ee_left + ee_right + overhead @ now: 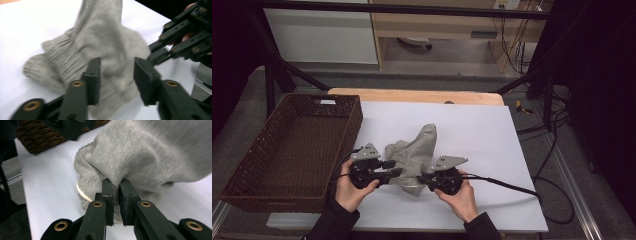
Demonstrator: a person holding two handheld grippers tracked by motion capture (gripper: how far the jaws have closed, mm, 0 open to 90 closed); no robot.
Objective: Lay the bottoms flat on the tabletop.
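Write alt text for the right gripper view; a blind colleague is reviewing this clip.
The right gripper's two black jaws pinch a fold of a grey knitted sock bunched on a white table. A brown wicker basket sits at the upper left.

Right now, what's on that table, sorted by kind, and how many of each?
Grey knitted garment: 1, crumpled on the white table.
Brown wicker basket: 1, at the table's left edge.
Hand-held gripper: 2, the left hand-held gripper with jaws apart at the garment, the right hand-held gripper pinching a fold of it.
Total: 4 things.
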